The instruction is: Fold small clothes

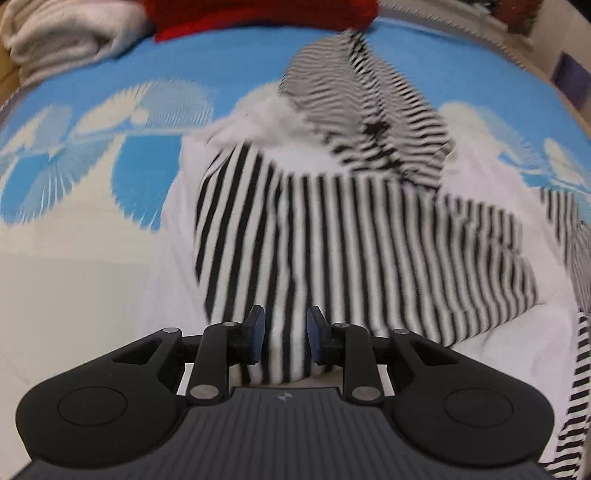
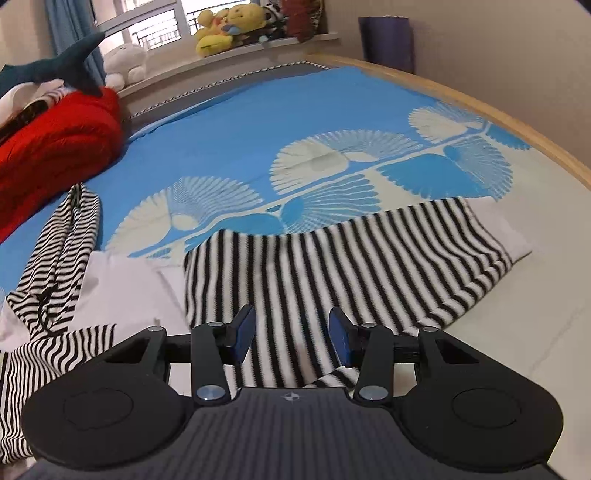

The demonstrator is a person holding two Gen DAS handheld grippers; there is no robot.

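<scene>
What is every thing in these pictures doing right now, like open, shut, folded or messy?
left gripper: open, fingers either side of striped cloth, not pinching.
right gripper: open, over striped cloth.
striped garment: partly folded, lying on the bed.
striped sleeve: crumpled, not flat.
red blanket: bunched up.
bedsheet: spread flat.
white towel: rumpled pile.

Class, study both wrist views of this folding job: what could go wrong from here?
1. Both the left gripper and the right gripper are open over the striped shirt, so closing may pinch several layers or the sheet.
2. The sleeve trails loose and crumpled, so it may spoil the fold.
</scene>
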